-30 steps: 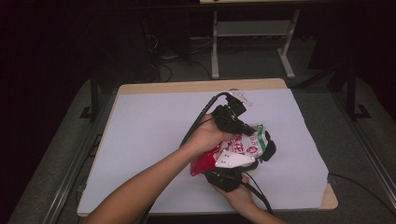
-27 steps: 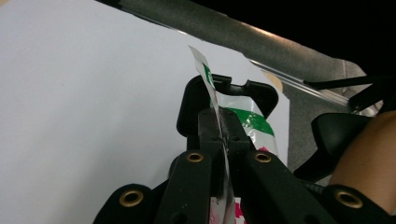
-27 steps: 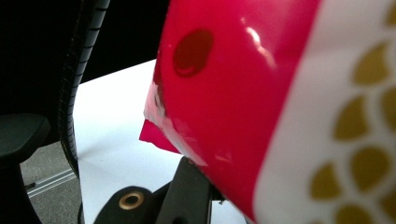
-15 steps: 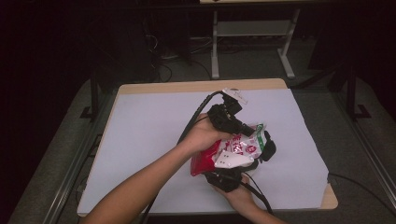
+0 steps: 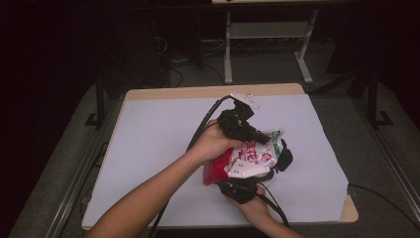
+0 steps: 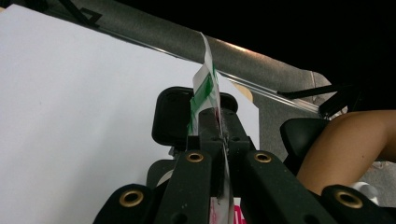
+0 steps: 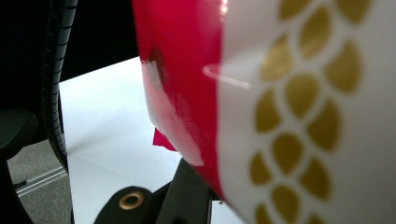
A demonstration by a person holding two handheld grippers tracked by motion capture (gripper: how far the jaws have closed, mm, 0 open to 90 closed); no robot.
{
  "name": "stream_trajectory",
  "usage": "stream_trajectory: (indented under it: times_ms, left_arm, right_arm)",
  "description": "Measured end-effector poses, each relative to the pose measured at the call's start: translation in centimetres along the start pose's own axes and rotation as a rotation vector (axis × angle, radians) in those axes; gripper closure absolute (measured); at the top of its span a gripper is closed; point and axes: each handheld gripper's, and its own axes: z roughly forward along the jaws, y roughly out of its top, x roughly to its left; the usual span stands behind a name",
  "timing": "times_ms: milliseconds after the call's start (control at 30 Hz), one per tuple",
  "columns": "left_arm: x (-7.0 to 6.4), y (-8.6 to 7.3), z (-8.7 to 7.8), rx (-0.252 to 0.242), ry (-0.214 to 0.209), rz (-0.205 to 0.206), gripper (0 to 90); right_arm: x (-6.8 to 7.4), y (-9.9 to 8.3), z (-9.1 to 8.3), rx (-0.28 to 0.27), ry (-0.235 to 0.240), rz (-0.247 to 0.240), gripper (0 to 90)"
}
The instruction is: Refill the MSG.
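A red and white snack packet (image 5: 253, 154) with a green top edge is held above the table between both grippers. My left gripper (image 5: 257, 136) comes down from the far side. In the left gripper view its jaws are shut on the packet's thin white-green top seal (image 6: 205, 91). My right gripper (image 5: 277, 157) reaches up from the near side beneath the packet and appears shut on the red lower part (image 7: 177, 84). The packet hides one of its jaws in the right gripper view.
The table (image 5: 158, 148) is covered by a white sheet, with a wooden rim at the back and front right corner. Black cables (image 5: 205, 121) trail from the grippers. A metal frame (image 5: 270, 34) stands on the floor beyond the table. A person's knee (image 6: 345, 144) is at the right.
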Motion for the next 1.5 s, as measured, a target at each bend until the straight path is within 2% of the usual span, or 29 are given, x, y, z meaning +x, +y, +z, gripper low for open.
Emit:
stream_trajectory:
  times_ms: [267,333,400,733,1000,1500]
  left_arm:
    - [-0.1,0.2,-0.6,-0.024,-0.013,0.014,90.0]
    - [-0.2,0.2,-0.7,-0.029,-0.018,0.007,90.0]
    - [-0.1,0.2,-0.8,-0.033,-0.02,0.02,90.0]
    - [-0.3,0.2,-1.6,-0.055,-0.028,0.017,90.0]
    - [-0.3,0.1,-2.3,-0.063,-0.021,0.031,90.0]
    - [-0.2,-0.7,-3.8,-0.098,-0.011,0.019,90.0]
  right_arm:
    - [-0.1,0.0,-0.1,0.0,-0.025,0.01,90.0]
    - [-0.2,0.0,-0.1,0.001,-0.032,0.021,90.0]
    - [-0.3,0.0,-0.1,-0.002,-0.044,0.012,90.0]
    - [-0.5,0.1,-0.2,0.008,-0.068,0.053,90.0]
    - [-0.6,0.1,-0.2,0.009,-0.078,0.06,90.0]
    - [-0.9,0.2,-0.4,0.002,-0.091,0.077,90.0]
